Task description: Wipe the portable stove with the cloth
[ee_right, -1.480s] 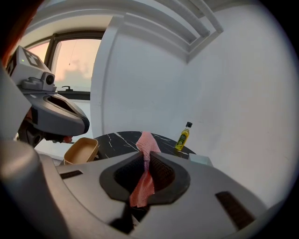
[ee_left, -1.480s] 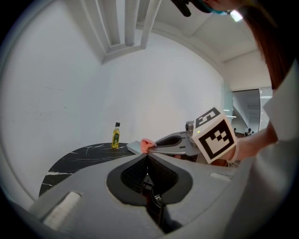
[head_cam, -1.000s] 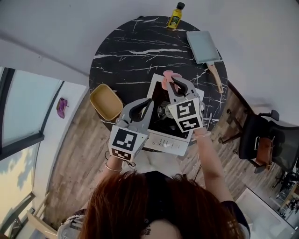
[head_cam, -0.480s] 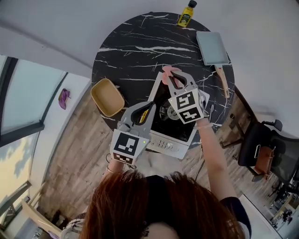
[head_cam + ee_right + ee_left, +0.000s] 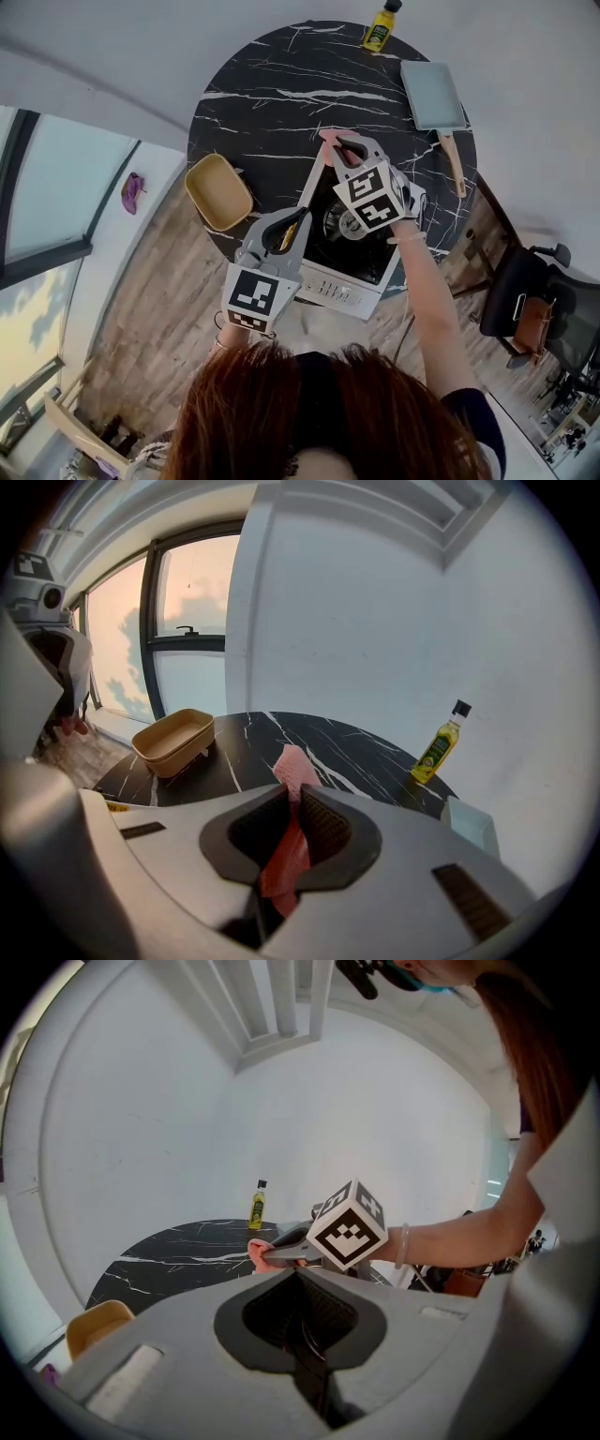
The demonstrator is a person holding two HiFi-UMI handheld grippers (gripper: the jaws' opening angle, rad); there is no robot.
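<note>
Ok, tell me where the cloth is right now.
The pink cloth is pinched in the right gripper, over the far edge of the portable stove in the head view.

My right gripper (image 5: 343, 146) has carried the cloth (image 5: 330, 139) toward the far edge of the stove (image 5: 339, 292); my left gripper (image 5: 301, 216) drew back slightly.

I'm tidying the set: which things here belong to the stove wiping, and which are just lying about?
In use: portable stove; pink cloth, in the right gripper's jaws.
Lying about: oil bottle; tan dish; grey pan.
</note>
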